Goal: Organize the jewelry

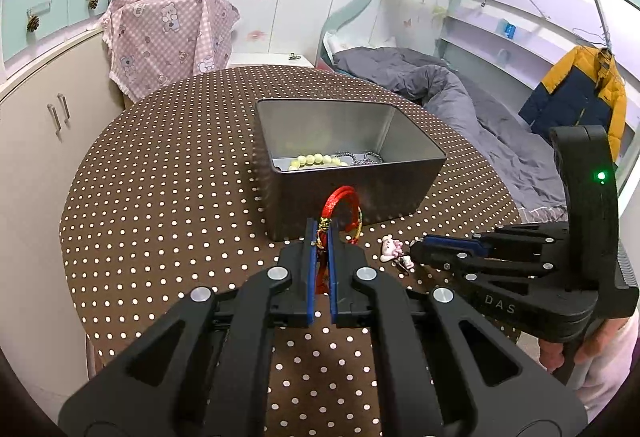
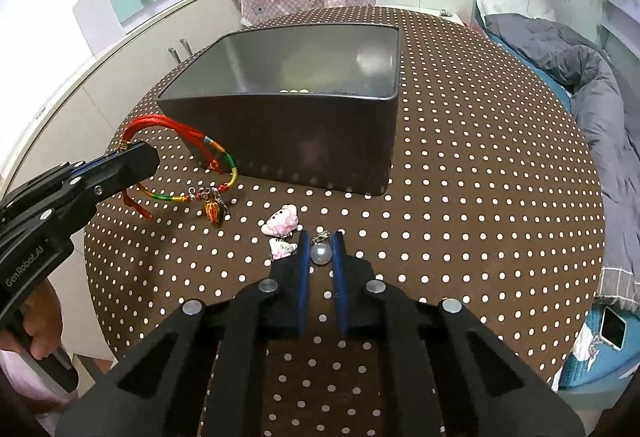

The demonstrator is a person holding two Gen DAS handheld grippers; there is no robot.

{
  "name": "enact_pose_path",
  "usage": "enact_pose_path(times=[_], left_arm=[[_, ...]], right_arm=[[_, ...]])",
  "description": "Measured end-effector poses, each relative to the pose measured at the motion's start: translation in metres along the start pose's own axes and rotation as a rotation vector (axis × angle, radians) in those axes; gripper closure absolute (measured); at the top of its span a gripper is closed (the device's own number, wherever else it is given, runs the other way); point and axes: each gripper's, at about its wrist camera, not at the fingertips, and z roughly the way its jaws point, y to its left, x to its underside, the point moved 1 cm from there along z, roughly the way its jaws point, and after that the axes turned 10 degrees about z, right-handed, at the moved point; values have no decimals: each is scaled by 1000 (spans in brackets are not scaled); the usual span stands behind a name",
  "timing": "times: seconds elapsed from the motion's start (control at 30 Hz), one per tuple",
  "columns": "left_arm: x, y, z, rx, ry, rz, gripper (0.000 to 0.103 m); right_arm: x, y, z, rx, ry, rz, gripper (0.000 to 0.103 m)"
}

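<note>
The red cord bracelet [image 1: 338,211] sits pinched between the blue pads of your left gripper [image 1: 323,233], clenched on the knotted part near the tips; its loop rises past the fingertips toward the near wall of the dark metal box [image 1: 360,193], and in the right wrist view the multicoloured stretch with its small charms [image 2: 214,211] hangs down to the dotted tablecloth [image 2: 480,197] just in front of the box. Your right gripper [image 2: 321,249] has the pearl earring [image 2: 321,253] squarely between its fingertips, both pads pressed against the bead's sides, so that hand is grasping it; the earring's metal clasp pokes out just beyond the tips. Just left of your right fingers, touching or nearly touching the left pad, lie two pink-and-white charms [image 2: 282,223] on the cloth. Inside the box you can see a pale yellow bead bracelet [image 1: 316,159] on the floor with a darker silvery chain [image 1: 368,158] beside it. The box stands open near the middle of the round table.
</note>
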Motion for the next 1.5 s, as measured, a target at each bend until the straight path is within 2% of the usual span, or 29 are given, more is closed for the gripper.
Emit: enact_pose_path(times=[0.43, 0.9, 1.1, 1.37, 1.4, 1.43, 1.47, 1.5], left_arm=[[-11, -5, -11, -16, -49, 25, 98], [-53, -6, -28, -52, -163, 54, 98], [-61, -4, -18, -58, -167, 54, 98], [-65, 0, -2, -72, -125, 59, 96], [-65, 0, -1, -75, -122, 62, 95], [-66, 1, 1, -77, -116, 65, 84], [-66, 2, 2, -82, -108, 62, 63], [-65, 4, 3, -87, -107, 53, 50]], right_arm=[[-16, 2, -26, -15, -78, -9, 93], [-55, 7, -58, -29, -216, -47, 93], [-69, 6, -53, -36, -222, -55, 93], [-82, 2, -40, -72, -200, -51, 92], [-84, 2, -40, -74, -200, -48, 88], [-85, 0, -39, -77, -198, -42, 84], [-85, -2, -39, -74, -198, -36, 76], [-85, -4, -39, -68, -200, -31, 69]])
